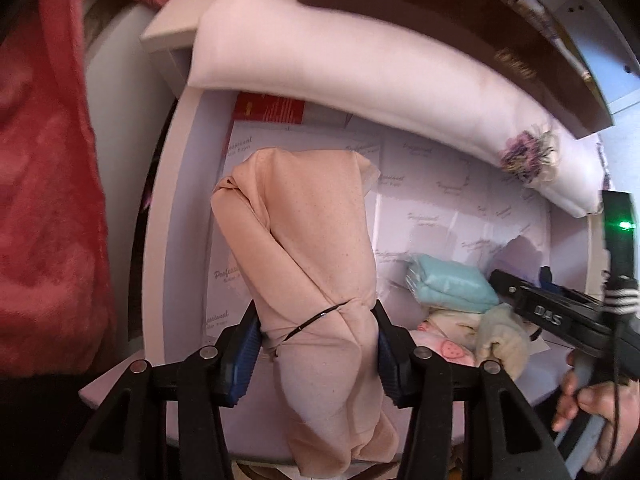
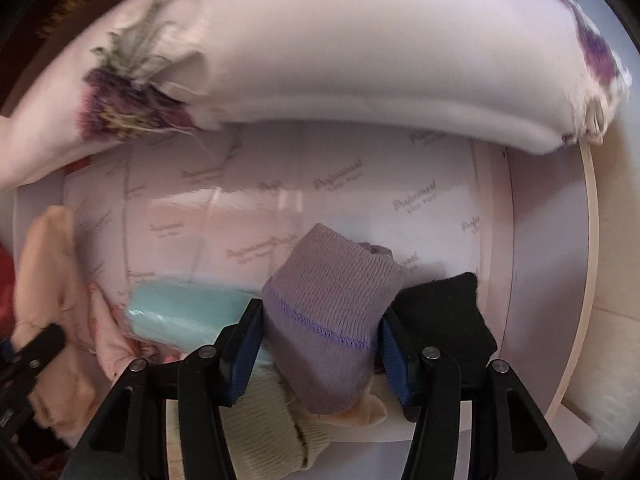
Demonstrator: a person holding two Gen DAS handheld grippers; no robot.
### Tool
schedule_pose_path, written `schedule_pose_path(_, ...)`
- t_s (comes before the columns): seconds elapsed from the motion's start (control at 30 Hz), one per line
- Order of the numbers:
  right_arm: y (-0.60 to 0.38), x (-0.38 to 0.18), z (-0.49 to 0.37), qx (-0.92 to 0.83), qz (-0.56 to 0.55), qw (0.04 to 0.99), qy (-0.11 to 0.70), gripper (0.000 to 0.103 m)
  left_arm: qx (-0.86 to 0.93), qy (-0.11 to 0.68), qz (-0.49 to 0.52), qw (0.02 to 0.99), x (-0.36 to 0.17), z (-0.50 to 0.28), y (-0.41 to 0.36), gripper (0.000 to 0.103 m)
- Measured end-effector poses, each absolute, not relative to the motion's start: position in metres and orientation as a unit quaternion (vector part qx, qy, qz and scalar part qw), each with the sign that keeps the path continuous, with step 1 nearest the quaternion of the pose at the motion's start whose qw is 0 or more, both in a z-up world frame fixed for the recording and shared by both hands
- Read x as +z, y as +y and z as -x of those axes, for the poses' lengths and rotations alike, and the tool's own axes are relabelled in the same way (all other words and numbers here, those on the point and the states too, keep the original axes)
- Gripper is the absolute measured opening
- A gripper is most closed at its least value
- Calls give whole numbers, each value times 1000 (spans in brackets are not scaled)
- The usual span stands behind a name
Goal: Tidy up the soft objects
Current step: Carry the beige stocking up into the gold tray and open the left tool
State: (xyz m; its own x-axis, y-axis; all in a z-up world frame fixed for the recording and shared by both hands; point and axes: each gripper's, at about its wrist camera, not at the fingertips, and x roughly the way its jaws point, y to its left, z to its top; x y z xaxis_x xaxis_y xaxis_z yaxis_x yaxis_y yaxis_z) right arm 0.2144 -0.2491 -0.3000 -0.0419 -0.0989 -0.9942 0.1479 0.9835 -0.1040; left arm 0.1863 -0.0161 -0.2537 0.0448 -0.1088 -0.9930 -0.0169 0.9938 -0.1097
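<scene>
Both wrist cameras look steeply down, close above a white printed-paper drawer lining [image 1: 460, 184]. Both views share a folded pale turquoise cloth [image 1: 448, 284] [image 2: 188, 312] and a long white flowered pillow [image 1: 360, 76] [image 2: 360, 52].

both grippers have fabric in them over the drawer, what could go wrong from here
1. The peach cloth bundle hangs long past the left gripper; its loose tail may snag on the drawer rim.
2. The right gripper pinches the purple knit close to the cream sock and black sock, which may get dragged along.

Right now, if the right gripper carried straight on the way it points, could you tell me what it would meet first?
Beyond the purple knit sock it grips, the right gripper would probably meet the printed drawer liner; depth is unclear.
</scene>
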Motion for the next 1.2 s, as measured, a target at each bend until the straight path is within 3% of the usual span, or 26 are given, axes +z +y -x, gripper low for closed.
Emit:
schedule_pose_path(0.77, -266, -317, -218, -69, -33, 694, 716, 55, -117, 595, 99, 789, -148, -165, -15, 50)
schedule_pose_path(1.2, -264, -316, -218, -67, -31, 696, 715, 56, -159, 586, 179, 774, -91, -230, -14, 50)
